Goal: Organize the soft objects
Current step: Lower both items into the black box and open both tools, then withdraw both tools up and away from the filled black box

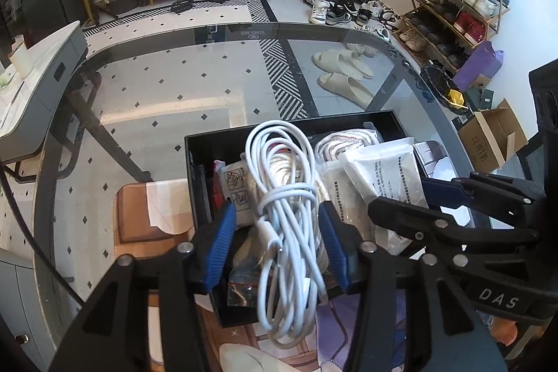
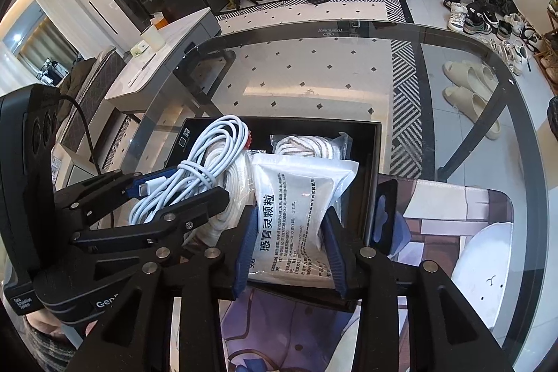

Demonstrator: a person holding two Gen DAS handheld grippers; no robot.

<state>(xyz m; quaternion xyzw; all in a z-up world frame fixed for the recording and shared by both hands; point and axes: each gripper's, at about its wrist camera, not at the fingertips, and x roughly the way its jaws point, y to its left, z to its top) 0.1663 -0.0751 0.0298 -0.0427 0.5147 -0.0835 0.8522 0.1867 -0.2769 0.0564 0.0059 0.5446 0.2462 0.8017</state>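
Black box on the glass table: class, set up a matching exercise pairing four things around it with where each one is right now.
Things:
1. white cable bundle
2. white medicine packet
3. striped cloth in a clear bag
4. beige slippers

Places:
A. at the far end of the black box
B. between the right gripper fingers
C. on the floor, seen through the glass
D. between the left gripper fingers

Pairs: 1-D, 2-B, 3-A, 4-C
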